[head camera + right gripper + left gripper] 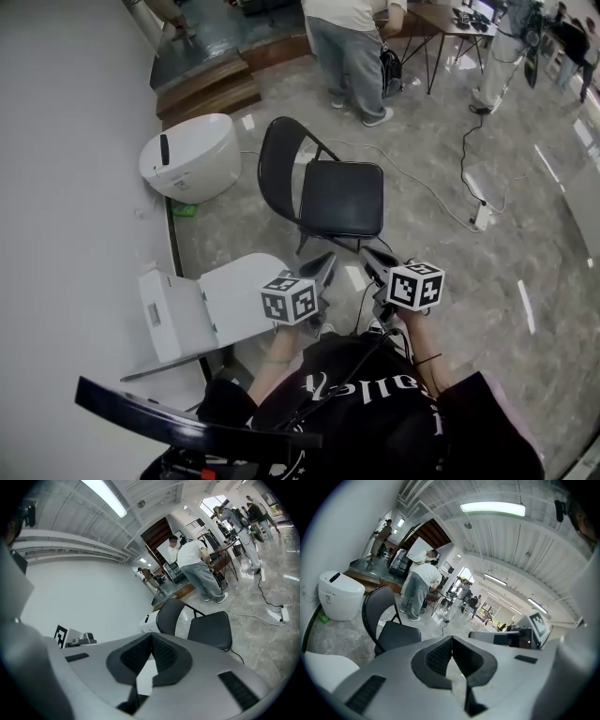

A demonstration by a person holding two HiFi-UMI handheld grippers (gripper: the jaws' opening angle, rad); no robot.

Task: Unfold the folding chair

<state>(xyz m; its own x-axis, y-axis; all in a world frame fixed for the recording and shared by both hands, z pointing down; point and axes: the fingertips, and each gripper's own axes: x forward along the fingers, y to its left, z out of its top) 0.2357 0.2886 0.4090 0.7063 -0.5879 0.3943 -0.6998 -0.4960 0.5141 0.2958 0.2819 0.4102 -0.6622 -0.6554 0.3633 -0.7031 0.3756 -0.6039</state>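
Observation:
The black folding chair (323,192) stands unfolded on the marble floor, seat level and backrest upright; it also shows as the chair (389,630) in the left gripper view and the chair (201,625) in the right gripper view. My left gripper (327,265) hangs just short of the seat's front edge, shut and empty. My right gripper (367,255) is beside it, also shut with nothing between its jaws. Neither touches the chair.
A white toilet-like unit (190,156) sits by the wall left of the chair, and a white open-lidded box (202,309) lies near my left. A cable and power strip (480,216) run over the floor at right. People (352,42) stand beyond, near a table (441,19).

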